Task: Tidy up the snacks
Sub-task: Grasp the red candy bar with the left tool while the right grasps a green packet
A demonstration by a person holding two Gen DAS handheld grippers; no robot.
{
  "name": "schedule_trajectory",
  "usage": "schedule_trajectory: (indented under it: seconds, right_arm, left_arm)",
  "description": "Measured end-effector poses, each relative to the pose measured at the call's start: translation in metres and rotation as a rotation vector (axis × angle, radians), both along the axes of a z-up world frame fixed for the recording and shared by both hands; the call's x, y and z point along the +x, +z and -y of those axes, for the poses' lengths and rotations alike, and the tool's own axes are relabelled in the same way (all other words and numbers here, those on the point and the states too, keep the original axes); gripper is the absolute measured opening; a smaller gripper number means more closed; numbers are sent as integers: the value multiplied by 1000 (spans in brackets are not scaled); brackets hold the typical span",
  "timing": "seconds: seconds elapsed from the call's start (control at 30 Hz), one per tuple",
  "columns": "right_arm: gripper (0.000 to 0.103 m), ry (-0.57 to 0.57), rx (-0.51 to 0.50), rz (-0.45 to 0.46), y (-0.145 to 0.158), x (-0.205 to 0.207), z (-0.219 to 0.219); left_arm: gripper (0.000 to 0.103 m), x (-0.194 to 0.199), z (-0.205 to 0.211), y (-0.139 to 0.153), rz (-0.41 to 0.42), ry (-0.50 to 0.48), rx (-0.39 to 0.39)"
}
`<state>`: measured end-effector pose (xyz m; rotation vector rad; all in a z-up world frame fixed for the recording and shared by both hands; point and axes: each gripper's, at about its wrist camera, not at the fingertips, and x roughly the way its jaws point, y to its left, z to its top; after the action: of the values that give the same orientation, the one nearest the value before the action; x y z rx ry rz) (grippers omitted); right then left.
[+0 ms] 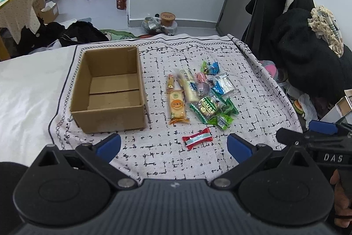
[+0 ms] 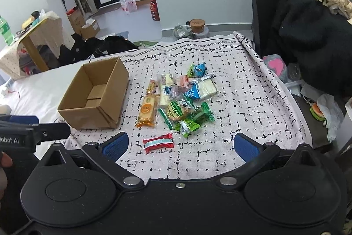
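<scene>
Right now your snacks point(image 1: 202, 94) lie in a loose pile on the patterned cloth point(image 1: 253, 102), just right of the empty cardboard box point(image 1: 110, 89), with a red packet point(image 1: 197, 138) lying nearest you. Your left gripper point(image 1: 173, 144) and right gripper point(image 2: 181, 144) both hover spread wide, holding nothing.

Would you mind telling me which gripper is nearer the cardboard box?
Left. The left gripper hovers just before the cardboard box; the right gripper sits farther right, facing the snacks.

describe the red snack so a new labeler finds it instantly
Start at the open cardboard box on the patterned cloth; the snack pile lies just beside it. The red snack sits apart from that pile, on the cloth nearest the grippers. It is the only red wrapper, with a pale teal band along its length.
</scene>
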<state>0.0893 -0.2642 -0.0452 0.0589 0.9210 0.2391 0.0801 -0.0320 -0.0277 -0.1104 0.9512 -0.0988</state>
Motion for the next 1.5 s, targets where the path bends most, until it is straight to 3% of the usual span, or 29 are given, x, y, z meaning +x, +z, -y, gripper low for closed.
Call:
schedule_trajectory:
  seconds: [0.47,0.87,1.27,1.5]
  right_arm:
    - [102,-24,81,-64,-32,42,14]
    - [80,-51,149,-176,-72,76,27]
    - [69,-103,231,-289,-112,105,39]
    - [69,-126,258,-325,-128,115,42]
  left_arm:
    - [98,45,15,-36,-81,-10,-21]
    - [83,82,38,-85,-186,-40,-33]
    - [66,113,59,-134,-297,-87,-19]
    - [64,130,70,-159,-351,-128,18]
